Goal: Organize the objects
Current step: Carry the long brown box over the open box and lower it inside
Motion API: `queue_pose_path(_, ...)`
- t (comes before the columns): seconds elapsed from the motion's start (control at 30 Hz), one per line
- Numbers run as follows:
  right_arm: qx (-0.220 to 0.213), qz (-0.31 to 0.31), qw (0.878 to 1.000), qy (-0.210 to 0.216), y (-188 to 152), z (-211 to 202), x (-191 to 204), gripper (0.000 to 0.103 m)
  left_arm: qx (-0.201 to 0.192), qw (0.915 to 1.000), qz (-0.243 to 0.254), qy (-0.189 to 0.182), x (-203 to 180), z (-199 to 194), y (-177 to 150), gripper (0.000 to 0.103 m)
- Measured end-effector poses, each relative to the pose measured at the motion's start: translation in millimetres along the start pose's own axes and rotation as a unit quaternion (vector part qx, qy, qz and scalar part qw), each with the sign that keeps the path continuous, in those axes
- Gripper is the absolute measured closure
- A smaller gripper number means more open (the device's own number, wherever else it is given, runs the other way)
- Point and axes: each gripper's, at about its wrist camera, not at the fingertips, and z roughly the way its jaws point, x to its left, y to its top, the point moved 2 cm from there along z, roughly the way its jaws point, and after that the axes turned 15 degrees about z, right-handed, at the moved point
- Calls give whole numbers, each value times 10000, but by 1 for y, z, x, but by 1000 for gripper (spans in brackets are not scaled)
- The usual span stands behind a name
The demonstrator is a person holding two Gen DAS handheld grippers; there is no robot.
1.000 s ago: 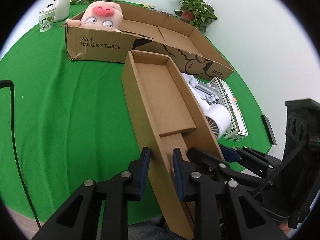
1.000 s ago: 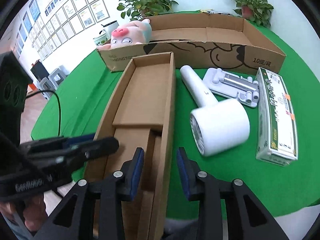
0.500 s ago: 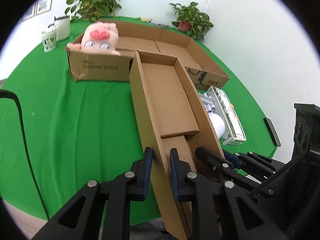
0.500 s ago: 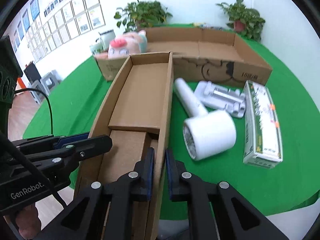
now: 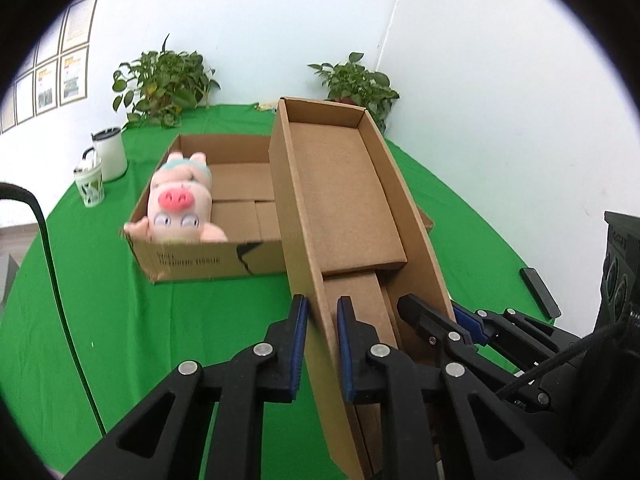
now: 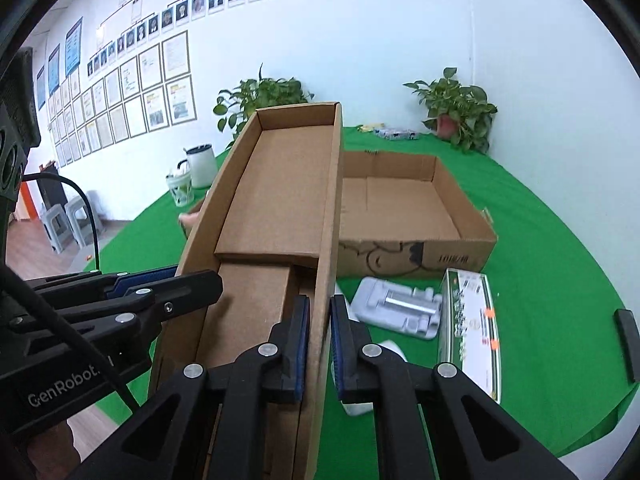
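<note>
We see, from left to right in the right wrist view, our left gripper [image 6: 192, 280] clamped on the left wall of the long brown cardboard box [image 6: 280, 200] in the middle, and our right gripper [image 6: 319, 334] clamped on its right wall.

Long box [image 5: 344, 200] showing plain brown cardboard; large box [image 6: 404, 216] brown w/ black print. Plush pig [image 5: 178, 208] showing pink, red snout. Desk [image 5: 120, 320] cloth showing solid green. Claw pads [image 6: 335, 344] showing blue on black.
</note>
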Motion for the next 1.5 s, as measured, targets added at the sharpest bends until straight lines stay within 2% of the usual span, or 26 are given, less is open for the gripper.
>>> queue_pose_path(0.2,-300,36,9995,29,52,3,3,95,-285,9993,228,125,10,2,56,89)
queue_pose_path(0.4,-447,-98,9988,161,132,18,17,95,-437,9981,237,353,40,9,127,89)
queue_pose_path(0.5,-272,31,9991,336,176,38,22,95,-387,9976,261,512,56,18,158,89)
queue_pose_path(0.67,-118,-68,9995,301,218,75,34,96,-104,9981,195,574,83,46,179,89)
queue_pose_path(0.77,203,-53,9991,378,227,105,36,95,73,9985,80,533,97,66,176,89)
queue_pose_path(1.07,843,31,9957,386,225,212,25,95,804,9948,84,614,126,145,151,89)
queue_pose_path(1.3,1433,154,9891,295,180,294,15,94,1529,9865,35,578,145,208,116,91)
queue_pose_path(1.5,2062,394,9776,150,128,339,8,94,2092,9770,-53,414,154,241,90,91)
